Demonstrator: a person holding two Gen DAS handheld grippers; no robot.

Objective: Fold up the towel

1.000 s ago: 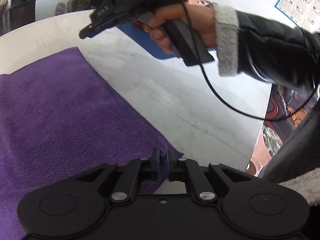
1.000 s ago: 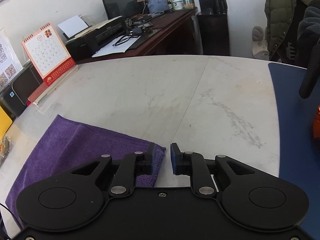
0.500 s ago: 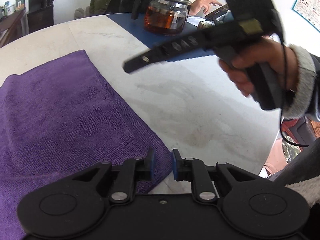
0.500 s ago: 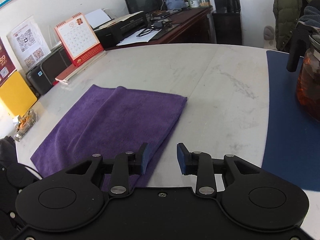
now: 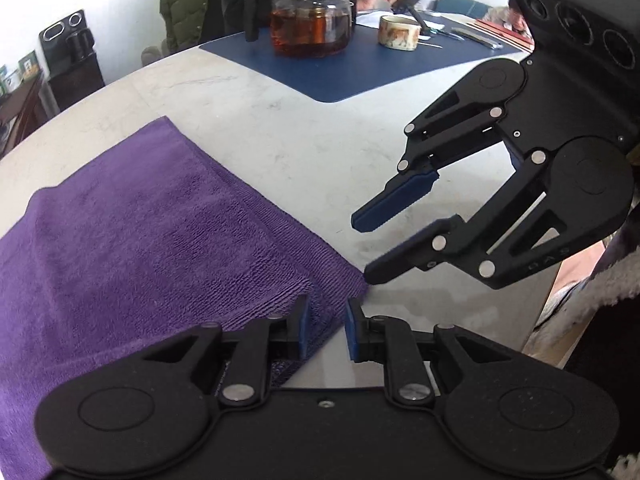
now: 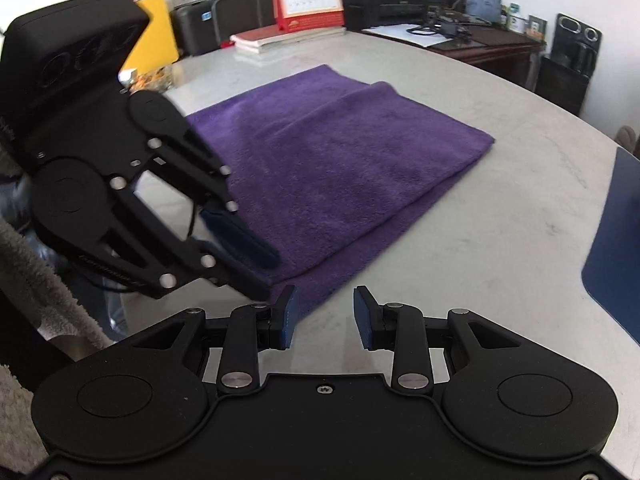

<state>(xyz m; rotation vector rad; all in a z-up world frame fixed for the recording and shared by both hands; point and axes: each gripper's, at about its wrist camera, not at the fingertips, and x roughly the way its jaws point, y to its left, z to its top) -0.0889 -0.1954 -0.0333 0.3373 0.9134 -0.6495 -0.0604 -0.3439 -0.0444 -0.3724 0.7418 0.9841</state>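
On the pale marble counter point(image 6: 520, 184), lying flat and already doubled over, with a second layer peeking out along the near edge: purple towel point(image 6: 328, 168). Seen from the right wrist, long axis running from about 5 o'clock near the fingers up toward 11 o'clock; in the left wrist view the same towel point(image 5: 140, 240) stretching from the corner at 5 o'clock away toward 11 o'clock. Left gripper point(image 5: 325, 330) parked low right over that near corner, fingers having just eased apart, slightly spread, cloth lying between them but not pressed. Right gripper point(image 6: 325, 318) spread a little wider, nothing between its fingers, bare counter under them just beside the corner. Both brought together at the same corner, probably because one fold is finished and the cloth let go, or to pick up for the next. Well apart at 12 o'clock in the left view, on a blue mat point(image 5: 360, 72): glass teapot point(image 5: 310, 20).
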